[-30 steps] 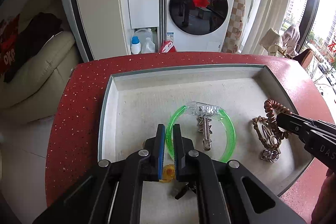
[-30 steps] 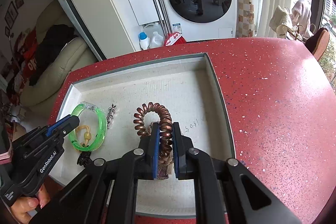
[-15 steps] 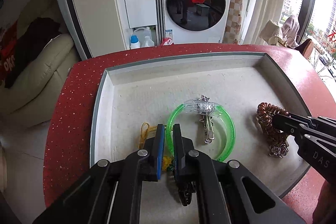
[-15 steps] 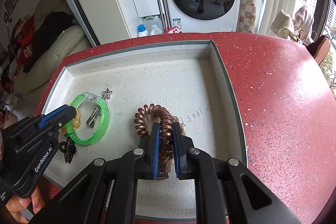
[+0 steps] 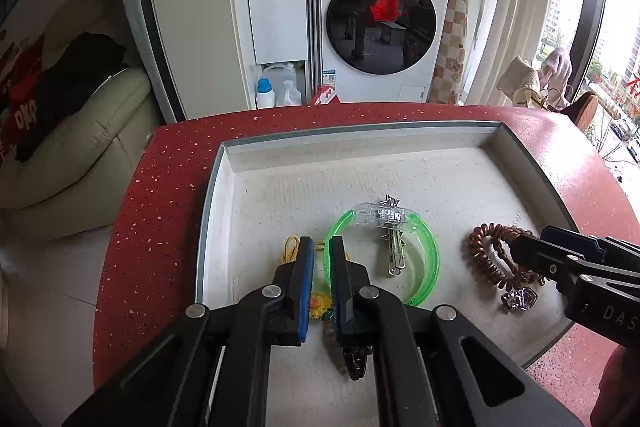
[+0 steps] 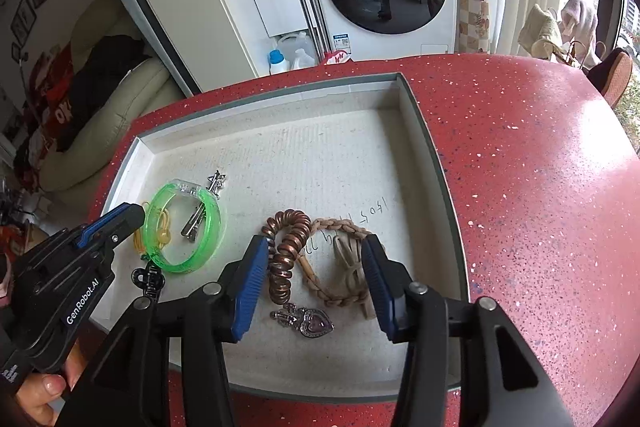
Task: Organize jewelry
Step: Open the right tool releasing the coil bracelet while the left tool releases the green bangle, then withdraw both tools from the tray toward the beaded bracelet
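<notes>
A white tray [image 5: 224, 203] on the red table holds the jewelry. A green bangle [image 5: 428, 259] lies in it with a silver hair clip [image 5: 394, 255] inside its ring. My left gripper [image 5: 318, 263] is nearly shut above the bangle's left edge, gripping nothing I can see; a yellow cord [image 5: 289, 251], an orange flower charm [image 5: 319, 309] and a dark claw clip [image 5: 356, 363] lie under it. My right gripper [image 6: 314, 269] is open above a copper coil hair tie [image 6: 288, 247], a braided tan bracelet [image 6: 340, 267] and a purple heart pendant [image 6: 314, 321].
The tray's raised rim [image 6: 432, 155] borders bare red tabletop [image 6: 520, 167] on the right. A washing machine [image 5: 380, 15] and a cream sofa [image 5: 80, 131] stand beyond the table. The far half of the tray floor [image 6: 280, 147] is bare.
My right gripper has opened and let go of the copper coil hair tie, which now lies on the tray. My left gripper has drawn back toward the tray's near edge.
</notes>
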`<state>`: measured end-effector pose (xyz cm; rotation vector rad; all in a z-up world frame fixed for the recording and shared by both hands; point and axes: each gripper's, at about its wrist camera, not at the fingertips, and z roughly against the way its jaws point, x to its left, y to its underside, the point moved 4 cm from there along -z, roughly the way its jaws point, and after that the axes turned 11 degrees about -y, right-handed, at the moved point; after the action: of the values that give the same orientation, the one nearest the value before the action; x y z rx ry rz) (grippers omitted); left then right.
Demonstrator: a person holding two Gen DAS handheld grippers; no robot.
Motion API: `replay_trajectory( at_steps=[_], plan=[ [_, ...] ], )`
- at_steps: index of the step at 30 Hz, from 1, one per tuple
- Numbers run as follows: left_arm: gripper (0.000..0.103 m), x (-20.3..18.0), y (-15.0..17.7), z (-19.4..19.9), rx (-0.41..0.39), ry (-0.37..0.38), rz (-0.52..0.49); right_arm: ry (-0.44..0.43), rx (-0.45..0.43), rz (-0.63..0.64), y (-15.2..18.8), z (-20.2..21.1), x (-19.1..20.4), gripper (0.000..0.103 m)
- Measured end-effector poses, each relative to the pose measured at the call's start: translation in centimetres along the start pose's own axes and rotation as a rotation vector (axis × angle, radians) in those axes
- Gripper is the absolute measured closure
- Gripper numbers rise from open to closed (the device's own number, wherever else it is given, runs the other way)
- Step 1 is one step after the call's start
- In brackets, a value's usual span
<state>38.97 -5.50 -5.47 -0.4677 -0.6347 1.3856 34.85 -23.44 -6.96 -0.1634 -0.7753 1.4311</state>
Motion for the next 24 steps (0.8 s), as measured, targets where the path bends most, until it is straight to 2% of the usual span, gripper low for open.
replay_trajectory(
  at_steps=[13, 24],
  plan=[
    [0.077, 1.1, 1.0, 4.9, -0.045, 0.021, 0.003, -0.055, -0.047, -0.018, 1.5, 4.6, 1.3, 0.039],
    [0.077, 2.6, 4.1, 9.4, -0.051, 0.055, 0.003, -0.098, -0.048, -0.009, 4.6, 8.0, 3.0, 0.024]
  ],
)
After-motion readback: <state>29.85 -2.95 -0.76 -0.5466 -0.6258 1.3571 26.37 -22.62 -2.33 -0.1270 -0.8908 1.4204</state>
